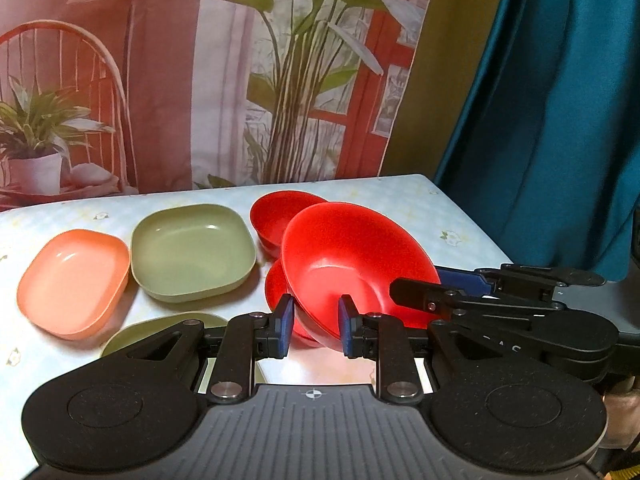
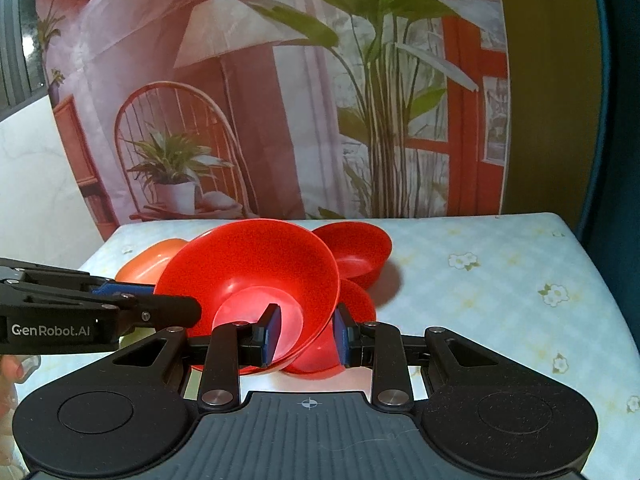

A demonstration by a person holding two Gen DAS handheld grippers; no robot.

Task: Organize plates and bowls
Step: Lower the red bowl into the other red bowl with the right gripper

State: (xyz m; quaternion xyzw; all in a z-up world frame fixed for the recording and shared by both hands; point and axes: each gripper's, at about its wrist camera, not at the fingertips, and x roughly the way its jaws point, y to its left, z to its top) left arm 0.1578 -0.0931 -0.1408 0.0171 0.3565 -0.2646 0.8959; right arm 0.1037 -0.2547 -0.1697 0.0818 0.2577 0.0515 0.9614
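Note:
A large red bowl is held tilted above the table between both grippers; it also shows in the right wrist view. My left gripper has its blue pads on either side of the bowl's near wall. My right gripper straddles the bowl's rim, one pad inside and one outside. Two more red bowls lie under and behind it: a far one and a lower one. An orange plate and a green plate sit to the left.
Another green plate lies partly hidden behind my left gripper. The table has a pale flowered cloth. A printed backdrop hangs behind and a teal curtain at the right.

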